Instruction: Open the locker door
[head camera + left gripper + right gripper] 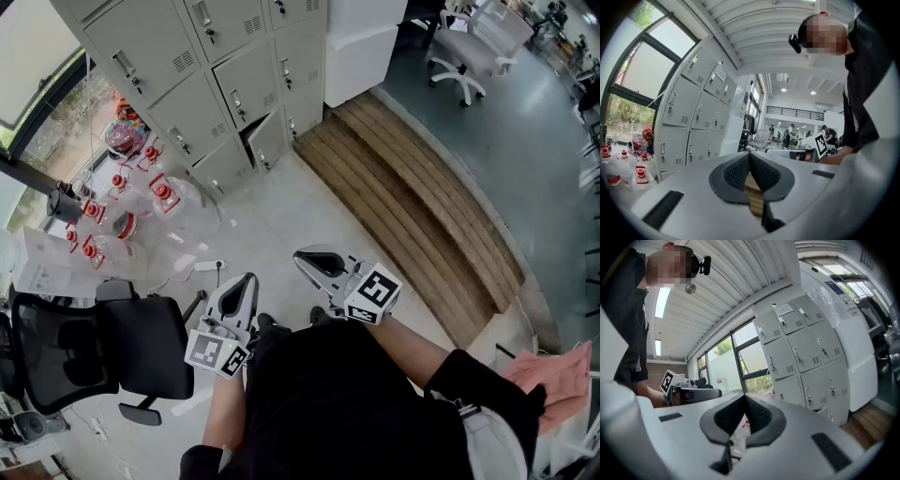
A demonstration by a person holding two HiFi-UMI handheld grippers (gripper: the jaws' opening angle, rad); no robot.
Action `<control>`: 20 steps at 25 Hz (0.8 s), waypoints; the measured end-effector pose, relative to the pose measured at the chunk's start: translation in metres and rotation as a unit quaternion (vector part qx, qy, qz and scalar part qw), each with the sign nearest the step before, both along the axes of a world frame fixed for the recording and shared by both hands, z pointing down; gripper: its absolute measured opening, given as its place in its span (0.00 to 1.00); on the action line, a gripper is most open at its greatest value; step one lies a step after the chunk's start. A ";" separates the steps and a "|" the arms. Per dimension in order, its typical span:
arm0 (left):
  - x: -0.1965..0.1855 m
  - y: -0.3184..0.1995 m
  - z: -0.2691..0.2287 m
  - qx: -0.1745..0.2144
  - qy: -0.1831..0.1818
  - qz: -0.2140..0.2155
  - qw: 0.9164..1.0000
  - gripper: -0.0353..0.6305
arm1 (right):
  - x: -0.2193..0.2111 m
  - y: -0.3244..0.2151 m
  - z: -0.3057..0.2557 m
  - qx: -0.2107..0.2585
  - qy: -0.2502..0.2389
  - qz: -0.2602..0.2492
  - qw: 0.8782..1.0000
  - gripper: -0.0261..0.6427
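A: What shows in the head view?

B: A wall of grey lockers (202,80) at the top. The person stands well back from them on the pale floor. The left gripper (247,281) and the right gripper (307,259) are held out in front, side by side. Both point toward the lockers, but they are far from them.

A: Which one is the locker door?

B: I can't tell for sure which one is meant. One low locker door (269,139), near the wooden step (412,202), looks a tiny bit ajar. The others look closed.

A: Anything else on the floor?

B: Some bottles (161,192) with red caps, over by the window. A black chair (103,347) is near the left gripper.

A: Now the left gripper view?

B: Its two jaws are pressed together and there is nothing between them. The lockers are off to the left, a long way ahead.

A: And the right gripper view?

B: The same — jaws tight together, holding nothing. The lockers stand on the right side. The left gripper shows beside it, level.

A: So how much of the job is done?

B: None yet, I think. No gripper touches a handle. What is left is nearly all of it — walk up to the lockers, spread the jaws, take hold of a handle, and pull the door wide
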State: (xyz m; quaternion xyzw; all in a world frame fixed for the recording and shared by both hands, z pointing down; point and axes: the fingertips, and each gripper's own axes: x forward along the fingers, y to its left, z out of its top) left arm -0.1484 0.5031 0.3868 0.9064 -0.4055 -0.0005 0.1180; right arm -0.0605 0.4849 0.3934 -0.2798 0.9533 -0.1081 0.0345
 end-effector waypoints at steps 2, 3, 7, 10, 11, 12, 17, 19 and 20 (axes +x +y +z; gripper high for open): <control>0.000 0.000 0.003 -0.005 -0.003 0.005 1.000 0.08 | -0.001 0.001 0.000 0.000 0.003 -0.003 1.000 0.06; 0.001 0.001 0.004 -0.008 -0.004 0.007 1.000 0.08 | -0.001 0.002 0.000 0.000 0.004 -0.005 1.000 0.06; 0.006 0.007 0.006 -0.013 0.004 0.020 1.000 0.08 | 0.001 0.008 0.003 -0.003 0.004 -0.012 1.000 0.06; 0.008 0.011 0.007 -0.017 0.007 0.025 1.000 0.08 | -0.001 0.009 0.004 -0.003 0.007 -0.016 1.000 0.06; 0.007 0.012 0.008 -0.019 0.006 0.026 0.999 0.08 | -0.002 0.009 0.005 -0.004 0.007 -0.017 1.000 0.06; 0.007 0.014 0.009 -0.021 0.007 0.028 0.999 0.08 | -0.003 0.009 0.004 -0.004 0.005 -0.017 1.000 0.06; 0.006 0.019 0.007 -0.024 0.010 0.030 0.999 0.08 | -0.005 0.012 -0.006 -0.003 -0.042 -0.037 0.998 0.06; 0.006 0.020 0.005 -0.024 0.008 0.030 0.999 0.08 | -0.007 0.015 -0.007 -0.002 -0.050 -0.049 0.998 0.06; 0.005 0.020 0.004 -0.024 0.008 0.030 0.999 0.08 | -0.008 0.017 -0.006 -0.003 -0.050 -0.052 0.997 0.06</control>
